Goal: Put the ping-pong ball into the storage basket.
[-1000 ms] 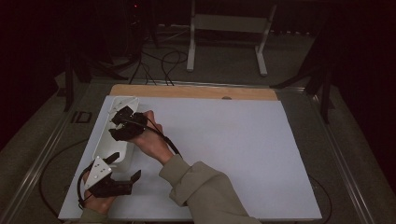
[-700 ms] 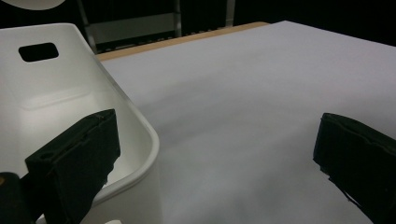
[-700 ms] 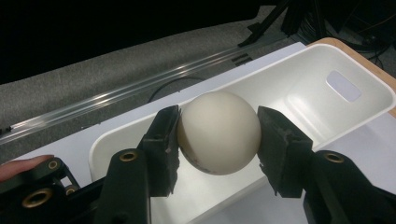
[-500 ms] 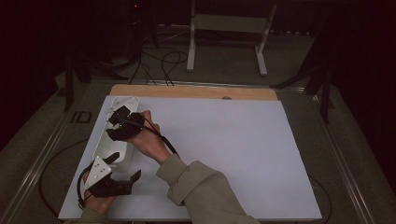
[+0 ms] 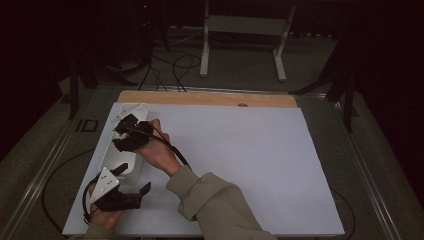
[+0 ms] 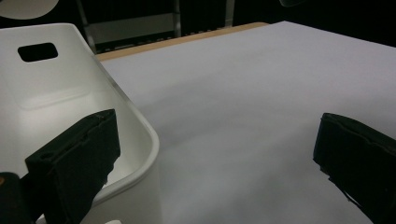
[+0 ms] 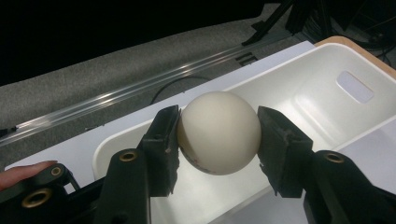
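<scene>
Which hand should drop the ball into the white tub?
Right. The right gripper is shut on the ball directly above the white tub. The left gripper is open and empty, one jaw over the tub's rim.

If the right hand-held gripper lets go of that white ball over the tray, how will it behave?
The white ball is smooth and round, so it will probably roll or bounce once freed. It looks like a light table-tennis ball, pinched at two small spots by the right hand-held gripper, so it could slip sideways. The white tray below has raised walls that should contain it.
</scene>
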`<state>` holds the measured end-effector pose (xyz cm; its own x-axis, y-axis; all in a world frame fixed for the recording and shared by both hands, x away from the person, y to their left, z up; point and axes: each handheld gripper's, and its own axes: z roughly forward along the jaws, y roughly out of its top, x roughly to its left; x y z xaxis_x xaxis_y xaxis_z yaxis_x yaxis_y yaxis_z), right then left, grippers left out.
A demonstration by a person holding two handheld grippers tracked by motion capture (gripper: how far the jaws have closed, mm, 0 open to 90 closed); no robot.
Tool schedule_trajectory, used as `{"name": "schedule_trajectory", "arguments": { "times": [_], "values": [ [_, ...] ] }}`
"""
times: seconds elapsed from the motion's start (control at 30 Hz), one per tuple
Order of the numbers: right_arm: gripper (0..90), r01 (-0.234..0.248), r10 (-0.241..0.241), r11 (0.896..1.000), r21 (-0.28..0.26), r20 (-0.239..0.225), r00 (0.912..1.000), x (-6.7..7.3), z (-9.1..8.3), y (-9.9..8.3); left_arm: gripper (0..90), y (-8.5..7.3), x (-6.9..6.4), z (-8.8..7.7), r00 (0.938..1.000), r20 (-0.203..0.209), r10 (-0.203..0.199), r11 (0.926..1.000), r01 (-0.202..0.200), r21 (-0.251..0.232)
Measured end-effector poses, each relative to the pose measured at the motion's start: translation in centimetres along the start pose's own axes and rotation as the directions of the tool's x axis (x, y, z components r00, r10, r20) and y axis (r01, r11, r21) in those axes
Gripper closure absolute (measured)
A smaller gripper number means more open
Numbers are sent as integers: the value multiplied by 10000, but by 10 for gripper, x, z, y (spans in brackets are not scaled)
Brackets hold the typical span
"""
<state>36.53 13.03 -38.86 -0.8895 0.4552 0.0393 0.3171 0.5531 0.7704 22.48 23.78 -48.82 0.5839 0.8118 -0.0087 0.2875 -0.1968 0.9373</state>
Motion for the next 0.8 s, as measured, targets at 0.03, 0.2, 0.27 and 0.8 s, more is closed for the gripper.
{"name": "schedule_trajectory", "arguments": {
  "times": [0.03, 0.2, 0.27, 0.8],
  "values": [
    [506, 12, -12, 10000, 52, -19, 10000, 1, 1, 0, 10, 0, 0, 0, 10000, -1, -7, 10000, 7, 0],
    [505, -28, 28, 10000, 66, -28, 10000, 2, 3, 0, 10, 0, 0, 0, 10000, 6, -4, 10000, 4, -4],
    [497, -71, 72, 9999, 139, -46, 10000, 2, 5, 0, 10, 0, 0, 0, 10000, 6, 2, 10000, -2, -4],
    [88, -420, 415, 9990, 168, 280, 9987, -3, 6, -3, 10, 0, 0, 0, 10000, 1, 9, 10000, -9, 5]
  ]
}}
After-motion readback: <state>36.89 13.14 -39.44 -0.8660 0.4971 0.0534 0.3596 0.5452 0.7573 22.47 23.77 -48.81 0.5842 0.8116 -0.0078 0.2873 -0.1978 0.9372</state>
